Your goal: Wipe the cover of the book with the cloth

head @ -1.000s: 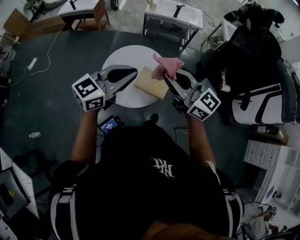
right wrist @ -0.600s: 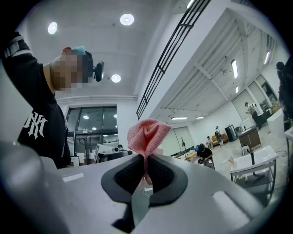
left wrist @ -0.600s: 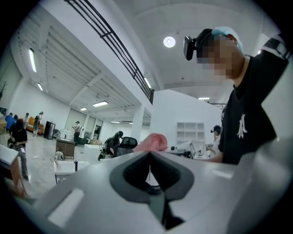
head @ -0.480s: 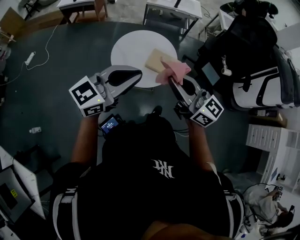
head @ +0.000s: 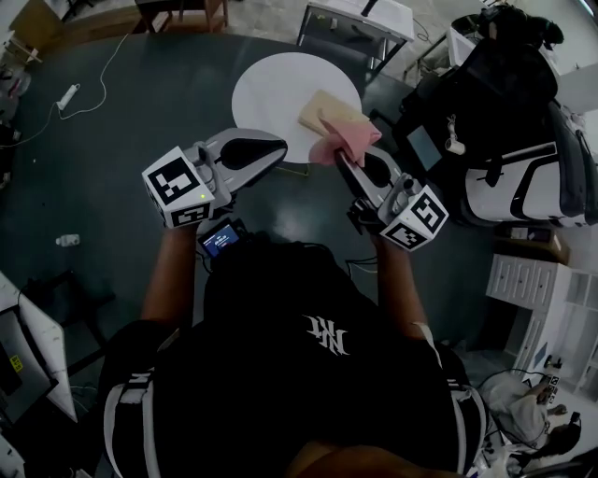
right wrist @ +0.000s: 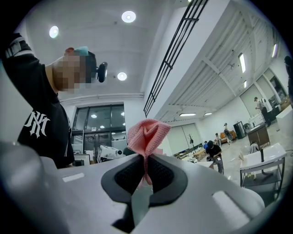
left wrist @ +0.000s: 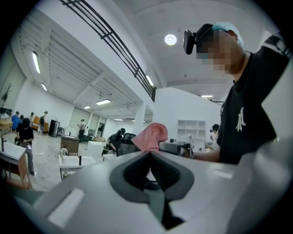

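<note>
In the head view a tan book (head: pixel 324 112) lies on the right part of a round white table (head: pixel 271 89). My right gripper (head: pixel 338 157) is shut on a pink cloth (head: pixel 348 140), which hangs in the air over the book's near corner and the table's edge. The right gripper view shows the cloth (right wrist: pixel 146 135) bunched above the closed jaws of the right gripper (right wrist: pixel 145 157). My left gripper (head: pixel 280 147) is shut and holds nothing, hovering at the table's near edge. In the left gripper view the left gripper (left wrist: pixel 150 153) points level, with the cloth (left wrist: pixel 153 135) beyond it.
A black and white chair with dark bags (head: pixel 519 177) stands close on the right. White drawers (head: pixel 533 289) sit lower right and a white desk (head: pixel 360 19) behind the table. A small lit screen (head: pixel 217 238) is at the person's waist. A power strip (head: pixel 70 95) lies on the dark floor.
Both grippers have drawn back from over the table toward the person. The cloth has come away from the book's middle to its near corner, still held by the right gripper.
</note>
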The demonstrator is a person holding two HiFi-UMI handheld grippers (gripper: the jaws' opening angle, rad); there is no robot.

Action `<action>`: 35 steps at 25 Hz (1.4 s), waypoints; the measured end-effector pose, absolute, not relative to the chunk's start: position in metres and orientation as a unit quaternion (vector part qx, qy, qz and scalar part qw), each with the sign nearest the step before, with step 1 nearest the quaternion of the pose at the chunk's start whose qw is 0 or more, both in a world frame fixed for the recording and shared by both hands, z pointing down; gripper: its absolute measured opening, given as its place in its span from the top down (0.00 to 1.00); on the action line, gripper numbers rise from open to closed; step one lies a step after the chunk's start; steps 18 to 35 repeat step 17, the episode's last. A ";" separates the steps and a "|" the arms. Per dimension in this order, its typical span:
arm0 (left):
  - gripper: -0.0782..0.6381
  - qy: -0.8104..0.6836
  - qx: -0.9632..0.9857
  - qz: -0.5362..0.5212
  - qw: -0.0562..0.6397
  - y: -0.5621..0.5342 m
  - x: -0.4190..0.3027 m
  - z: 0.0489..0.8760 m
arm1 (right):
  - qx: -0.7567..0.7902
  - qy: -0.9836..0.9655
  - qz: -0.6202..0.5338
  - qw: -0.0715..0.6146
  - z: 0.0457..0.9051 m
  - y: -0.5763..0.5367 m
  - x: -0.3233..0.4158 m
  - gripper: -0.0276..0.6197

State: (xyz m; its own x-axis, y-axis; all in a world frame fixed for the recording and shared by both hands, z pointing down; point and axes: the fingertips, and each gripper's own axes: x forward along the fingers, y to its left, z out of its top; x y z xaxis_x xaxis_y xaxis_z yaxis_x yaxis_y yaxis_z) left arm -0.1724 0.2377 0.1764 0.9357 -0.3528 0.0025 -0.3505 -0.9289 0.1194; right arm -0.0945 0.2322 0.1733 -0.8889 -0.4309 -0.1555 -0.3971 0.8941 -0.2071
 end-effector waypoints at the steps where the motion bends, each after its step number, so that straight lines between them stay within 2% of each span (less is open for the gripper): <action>1: 0.89 -0.176 0.983 -0.007 0.059 0.239 -0.168 0.178 | -0.214 0.968 -0.086 0.102 0.174 0.234 -0.092 0.93; 13: 0.89 -0.157 0.986 0.002 0.058 0.256 -0.106 0.178 | -0.214 0.964 -0.099 0.122 0.174 0.255 -0.041 0.93; 35: 0.89 -0.158 0.986 -0.003 0.051 0.252 -0.118 0.174 | -0.209 0.966 -0.093 0.122 0.173 0.253 -0.054 0.93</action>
